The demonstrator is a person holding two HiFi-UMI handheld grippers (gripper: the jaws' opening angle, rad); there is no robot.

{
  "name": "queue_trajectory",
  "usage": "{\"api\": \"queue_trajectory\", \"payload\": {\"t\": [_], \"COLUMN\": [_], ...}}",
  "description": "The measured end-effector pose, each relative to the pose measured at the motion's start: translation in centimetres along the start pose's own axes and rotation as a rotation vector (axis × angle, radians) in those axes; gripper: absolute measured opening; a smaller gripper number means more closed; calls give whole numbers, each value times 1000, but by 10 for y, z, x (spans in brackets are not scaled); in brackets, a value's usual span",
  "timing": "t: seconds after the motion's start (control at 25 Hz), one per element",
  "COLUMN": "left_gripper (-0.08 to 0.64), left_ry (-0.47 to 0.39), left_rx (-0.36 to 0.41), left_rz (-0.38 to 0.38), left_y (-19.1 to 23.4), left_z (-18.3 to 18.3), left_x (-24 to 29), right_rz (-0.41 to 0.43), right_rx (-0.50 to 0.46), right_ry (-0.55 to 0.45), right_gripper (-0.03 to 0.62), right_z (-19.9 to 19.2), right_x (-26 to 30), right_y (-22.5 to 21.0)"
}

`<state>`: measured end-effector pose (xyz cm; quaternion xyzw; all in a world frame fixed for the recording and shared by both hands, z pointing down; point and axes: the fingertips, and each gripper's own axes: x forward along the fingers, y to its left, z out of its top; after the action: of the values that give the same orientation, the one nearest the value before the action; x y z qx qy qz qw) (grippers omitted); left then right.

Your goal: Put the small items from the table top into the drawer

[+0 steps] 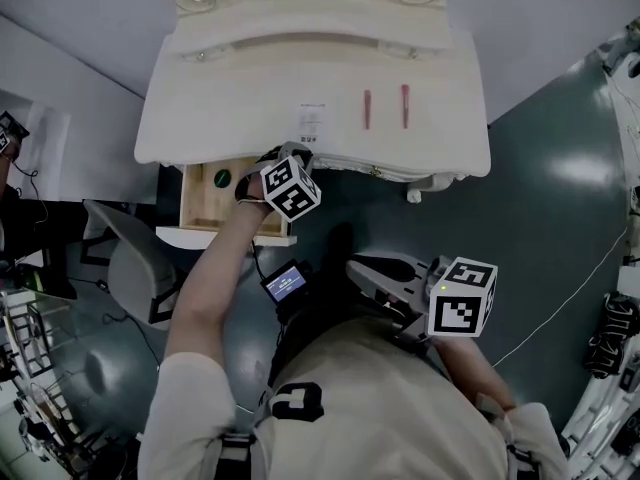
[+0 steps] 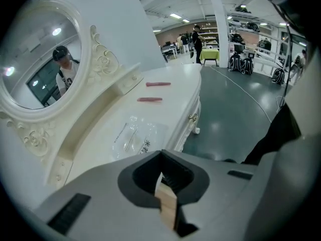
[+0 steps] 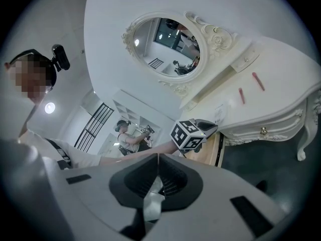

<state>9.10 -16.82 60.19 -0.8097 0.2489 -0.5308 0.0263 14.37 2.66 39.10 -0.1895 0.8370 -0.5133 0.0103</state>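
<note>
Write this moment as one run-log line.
left gripper: shut, at open wooden drawer | right gripper: shut, near torso | two pink sticks, clear plastic packet: on white dressing table

The person wears a pale cream T-shirt [image 1: 400,408] with short sleeves; on its front there is a dark mark [image 1: 297,401] shaped like the letter C; black straps [image 1: 236,450] lie over it at both shoulders. A small black device [image 1: 285,282] shows a lit bluish screen, and a thin dark cable [image 1: 256,260] runs from it. A black camera [image 3: 60,57] is fixed on the head. The left tongs [image 2: 161,178] and the right tongs [image 3: 157,182] look alike: a smooth grey shell with a dark hollow around the jaws; each carries a white cube with black square markers, the left cube [image 1: 290,188] and the right cube [image 1: 462,298].
</note>
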Motion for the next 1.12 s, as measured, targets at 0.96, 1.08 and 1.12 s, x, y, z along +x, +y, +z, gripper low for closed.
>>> {"api": "queue_trajectory", "payload": {"t": [0.96,1.08,1.12], "left_gripper": [55,55,55], "left_ry": [-68,-73,-74], "left_rx": [-206,-225,-230], "left_rz": [109,118,121], "left_y": [1,0,-1], "left_z": [13,14,15], "left_x": [-54,-61,-63], "right_rz": [32,37,42], "right_rx": [-20,-26,-27], "right_ry": [-20,-20,-23], "right_gripper": [29,29,29], "right_z": [0,0,1], "right_x": [-9,-12,-13], "right_y": [10,12,14]}}
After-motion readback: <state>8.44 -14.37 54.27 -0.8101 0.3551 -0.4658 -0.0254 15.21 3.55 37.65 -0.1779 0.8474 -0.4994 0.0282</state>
